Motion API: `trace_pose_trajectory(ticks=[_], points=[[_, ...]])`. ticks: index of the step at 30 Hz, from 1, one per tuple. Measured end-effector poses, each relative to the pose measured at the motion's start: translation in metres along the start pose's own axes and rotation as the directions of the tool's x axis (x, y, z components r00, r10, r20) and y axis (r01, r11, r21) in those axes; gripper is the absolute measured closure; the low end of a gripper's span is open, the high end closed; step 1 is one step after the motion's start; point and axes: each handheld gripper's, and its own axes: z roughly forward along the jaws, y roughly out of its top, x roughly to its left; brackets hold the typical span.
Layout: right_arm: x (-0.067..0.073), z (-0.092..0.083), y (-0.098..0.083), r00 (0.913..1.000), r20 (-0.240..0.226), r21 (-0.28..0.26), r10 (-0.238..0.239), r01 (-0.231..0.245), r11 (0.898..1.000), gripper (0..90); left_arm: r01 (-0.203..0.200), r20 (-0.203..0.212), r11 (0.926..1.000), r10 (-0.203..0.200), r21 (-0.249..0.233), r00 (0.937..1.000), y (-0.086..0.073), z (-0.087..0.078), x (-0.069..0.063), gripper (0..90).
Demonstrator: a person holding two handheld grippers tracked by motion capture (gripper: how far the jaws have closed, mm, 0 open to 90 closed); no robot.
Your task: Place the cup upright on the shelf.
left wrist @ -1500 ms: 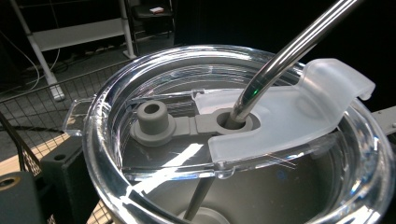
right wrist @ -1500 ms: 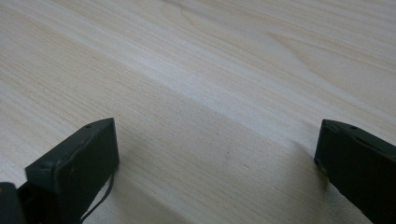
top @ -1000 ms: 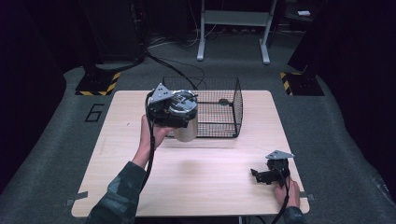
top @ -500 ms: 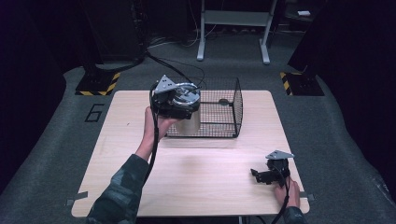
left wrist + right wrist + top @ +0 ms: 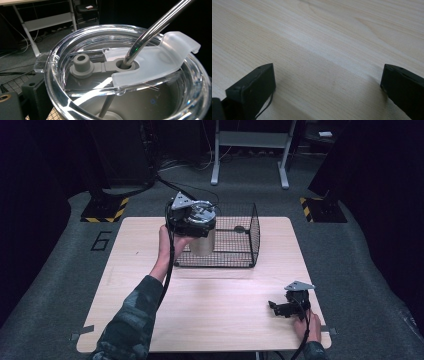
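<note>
My left gripper [image 5: 196, 221] is shut on a steel tumbler [image 5: 203, 245] and holds it upright in the air at the left end of a black wire basket [image 5: 252, 236]. In the left gripper view the tumbler's clear lid [image 5: 155, 60] is very close, with a metal straw [image 5: 155, 27] through its grey seal. One black finger [image 5: 33, 91] of this gripper presses the tumbler's side at the lower left. My right gripper [image 5: 278, 308] rests low at the table's front right. Its jaws stand wide open over bare wood [image 5: 328, 82], holding nothing.
The light wooden table [image 5: 225, 295] carries the basket at its far middle. Dark carpet surrounds the table. A white desk frame [image 5: 250, 150] and yellow-black striped floor marks [image 5: 105, 210] lie beyond the far edge.
My left gripper has carried the tumbler to the right and farther away, from beside the basket's left end to over it. The right gripper has stayed put.
</note>
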Motion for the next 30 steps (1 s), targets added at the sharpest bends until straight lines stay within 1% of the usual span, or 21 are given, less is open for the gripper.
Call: trace_pose_trajectory(ticks=[1, 2, 8, 9, 10, 13, 14, 17, 19, 20, 22, 24, 25, 30], points=[[0.000, 0.000, 0.000, 1.0000, -0.001, 0.001, 0.000, 0.000, 1.000, 0.0, -0.001, -0.005, 1.0000, 0.001, 0.006, 1.0000, 0.000, 0.002, 0.002, 3.9], [0.000, 0.000, 0.000, 1.0000, 0.000, 0.000, 0.000, 0.000, 1.000, 0.0, 0.007, -0.007, 1.0000, -0.007, 0.001, 1.0000, 0.000, 0.004, 0.002, 3.9], [0.000, 0.000, 0.000, 1.0000, 0.000, 0.001, 0.000, 0.000, 1.000, 0.0, 0.015, -0.025, 0.9999, -0.015, -0.001, 0.9996, 0.002, 0.014, 0.007, 4.0], [0.000, 0.000, 0.000, 1.0000, -0.001, 0.001, 0.000, 0.000, 1.000, 0.0, 0.022, -0.026, 0.9998, -0.022, 0.001, 0.9994, 0.002, 0.016, 0.007, 3.9], [0.000, 0.000, 0.000, 1.0000, 0.002, -0.004, 0.000, 0.000, 1.000, 0.0, 0.017, -0.030, 0.9999, -0.017, 0.000, 0.9994, 0.002, 0.017, 0.008, 3.9], [0.000, 0.000, 0.000, 1.0000, 0.000, 0.001, 0.000, 0.000, 1.000, 0.0, 0.030, -0.043, 0.9995, -0.030, -0.005, 0.9986, 0.002, 0.025, 0.010, 3.9], [0.000, 0.000, 0.000, 1.0000, 0.001, -0.005, 0.001, -0.001, 1.000, 0.0, 0.025, -0.044, 0.9997, -0.024, 0.000, 0.9987, 0.002, 0.026, 0.011, 3.9], [0.000, 0.000, 0.000, 1.0000, -0.002, -0.001, 0.008, -0.008, 1.000, 0.0, 0.031, -0.057, 0.9995, -0.031, -0.005, 0.9979, 0.002, 0.032, 0.013, 3.9], [0.000, 0.000, 0.000, 1.0000, -0.002, -0.001, 0.008, -0.008, 1.000, 0.0, 0.025, -0.057, 0.9997, -0.025, 0.006, 0.9981, 0.002, 0.034, 0.015, 3.9], [0.000, 0.000, 0.000, 1.0000, -0.003, -0.001, 0.008, -0.008, 1.000, 0.0, 0.028, -0.062, 0.9996, -0.027, 0.010, 0.9977, 0.001, 0.036, 0.016, 3.9], [0.001, 0.000, 0.000, 0.9999, -0.006, -0.002, 0.014, -0.014, 1.000, 0.0, 0.043, -0.068, 0.9991, -0.043, 0.001, 0.9968, 0.000, 0.041, 0.017, 3.9], [0.001, 0.000, 0.000, 0.9999, -0.006, -0.003, 0.014, -0.014, 1.000, 0.0, 0.033, -0.075, 0.9994, -0.033, 0.011, 0.9967, 0.000, 0.045, 0.019, 3.9], [0.001, 0.000, 0.000, 0.9999, -0.005, -0.005, 0.015, -0.015, 1.000, 0.0, 0.044, -0.081, 0.9990, -0.044, 0.004, 0.9958, -0.001, 0.048, 0.019, 3.9], [0.001, 0.000, 0.000, 0.9998, -0.010, 0.000, 0.014, -0.014, 1.000, 0.0, 0.052, -0.096, 0.9986, -0.051, 0.008, 0.9941, -0.003, 0.059, 0.021, 3.9]])
